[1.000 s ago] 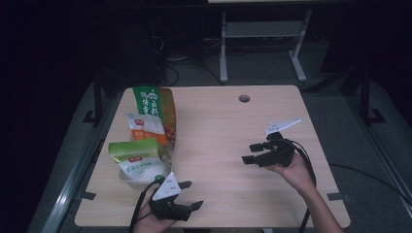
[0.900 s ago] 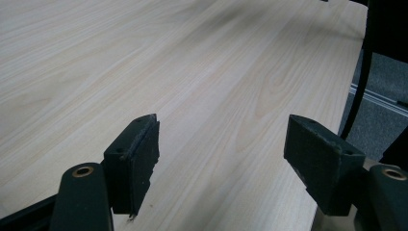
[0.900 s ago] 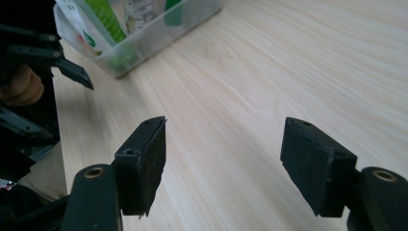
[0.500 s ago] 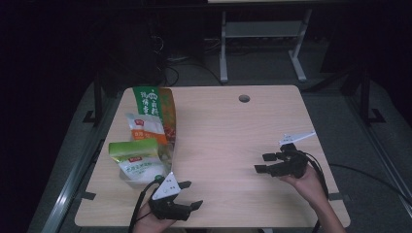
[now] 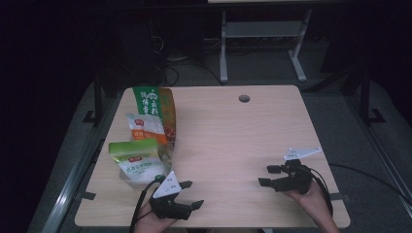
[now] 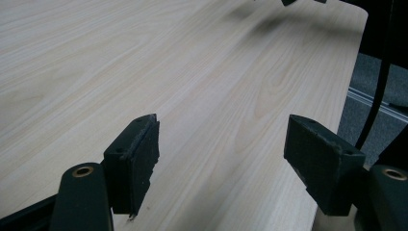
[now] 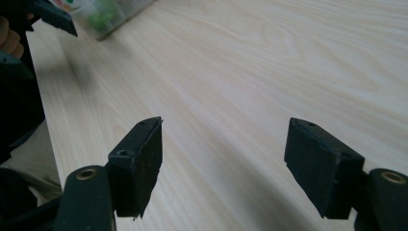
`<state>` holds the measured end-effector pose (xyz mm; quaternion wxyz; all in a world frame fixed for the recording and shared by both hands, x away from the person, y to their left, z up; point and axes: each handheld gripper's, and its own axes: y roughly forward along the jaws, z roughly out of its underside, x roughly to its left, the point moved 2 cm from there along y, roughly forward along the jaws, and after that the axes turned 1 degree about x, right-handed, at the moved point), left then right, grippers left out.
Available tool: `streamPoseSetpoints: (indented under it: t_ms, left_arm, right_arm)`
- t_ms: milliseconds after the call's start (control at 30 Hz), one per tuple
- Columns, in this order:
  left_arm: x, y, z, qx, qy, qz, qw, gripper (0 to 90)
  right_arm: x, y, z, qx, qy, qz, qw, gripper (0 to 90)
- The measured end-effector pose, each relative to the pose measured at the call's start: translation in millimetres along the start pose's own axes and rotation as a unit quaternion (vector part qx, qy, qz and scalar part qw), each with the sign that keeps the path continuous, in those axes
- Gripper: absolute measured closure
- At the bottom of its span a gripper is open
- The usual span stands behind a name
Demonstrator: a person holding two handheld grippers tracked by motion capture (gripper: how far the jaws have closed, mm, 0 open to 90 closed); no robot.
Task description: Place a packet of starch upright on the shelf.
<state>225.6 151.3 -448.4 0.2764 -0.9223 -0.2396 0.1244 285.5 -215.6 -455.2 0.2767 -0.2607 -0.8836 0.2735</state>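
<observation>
Right claw [image 5: 268, 175]: since a second ago it has come from the middle right of the high view down and toward the lower right of the frame, and now sits low over the surface [image 5: 228, 136] near its front edge. Its jaws have just been opening and stand wide apart; the right gripper view shows bare wood grain between them, nothing held.

Left claw [image 5: 192, 195]: unchanged position at lower centre-left of the high view, by the front edge. Jaws wide apart, empty; the left gripper view shows bare wood between them.

Goods: a clear tray [image 5: 171, 154] at the left of the surface holds three snack bags, a tall green-and-orange bag [image 5: 154, 104] at the back, a white-and-orange bag [image 5: 144, 129] in the middle, and a green-and-white bag [image 5: 137, 158] nearest, just beside the left claw. All three lie in the tray, untouched.

Reading: both claws look parked and empty, so handling of the bags has likely not begun. The left claw seems best placed for the nearest bag; the right is well apart from the tray.
</observation>
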Motion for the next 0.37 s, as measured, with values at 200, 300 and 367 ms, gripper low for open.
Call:
streamPoseSetpoints:
  t_ms: [200,300,367]
  left_arm:
    - [0.2,5.5,-0.5,0.005,-0.003,0.01,0.9999,27.4]
    - [0.1,6.7,-0.9,0.008,0.003,0.013,0.9999,27.4]
    - [0.1,6.9,-1.2,0.007,0.004,0.012,0.9999,27.3]
  right_arm:
    - [8.5,-2.0,13.7,-0.015,-0.005,0.013,0.9998,26.9]
    - [13.7,-2.4,15.7,-0.018,-0.027,0.023,0.9992,26.4]
    - [16.4,-3.1,13.8,-0.028,-0.033,0.025,0.9987,26.0]
